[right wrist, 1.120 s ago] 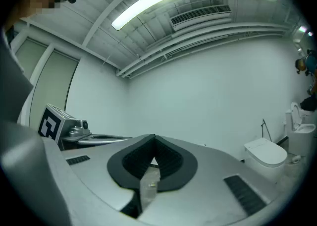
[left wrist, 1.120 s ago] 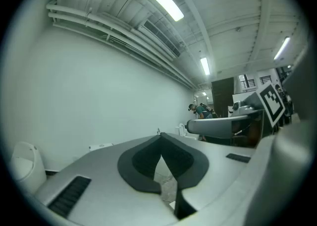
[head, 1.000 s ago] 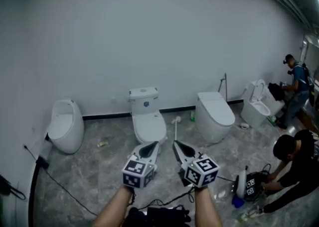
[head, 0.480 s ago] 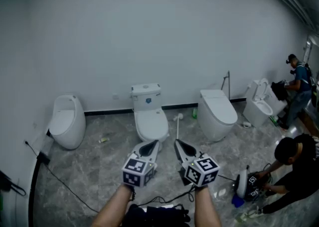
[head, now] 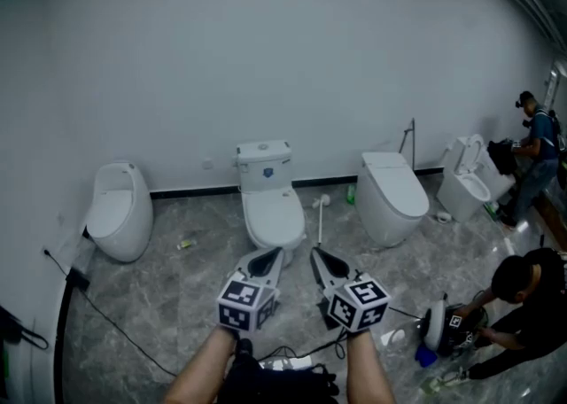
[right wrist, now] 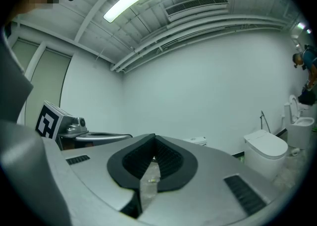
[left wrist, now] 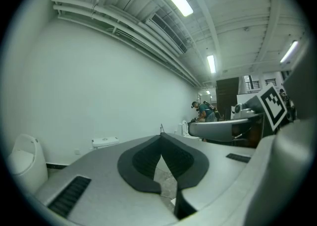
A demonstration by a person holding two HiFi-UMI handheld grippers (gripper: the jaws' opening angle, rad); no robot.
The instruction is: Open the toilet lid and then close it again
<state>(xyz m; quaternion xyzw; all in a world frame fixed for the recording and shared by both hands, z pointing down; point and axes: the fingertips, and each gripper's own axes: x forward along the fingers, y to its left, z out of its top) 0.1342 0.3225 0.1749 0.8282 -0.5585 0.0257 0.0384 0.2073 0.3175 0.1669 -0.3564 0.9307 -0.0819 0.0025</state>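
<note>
**A:** What lines the white wall?

**B:** Four toilets on the grey marble floor (head: 177, 296). The tank toilet (head: 271, 214) in the middle has its lid down, as do the rounded toilet (head: 115, 212) at left and the wide toilet (head: 395, 194) to its right. The far toilet (head: 469, 185) has its lid up.

**A:** And the grippers?

**B:** The left gripper (head: 269, 256) and right gripper (head: 315, 256) sit side by side, low and central. They point toward the tank toilet, apart from it, with each pair of jaws together.

**A:** Anything else?

**B:** A toilet brush (head: 320, 221) is just right of the tank toilet. A standing person (head: 537, 159) bends at the far toilet, and a crouching person (head: 527, 305) is at lower right.
</note>
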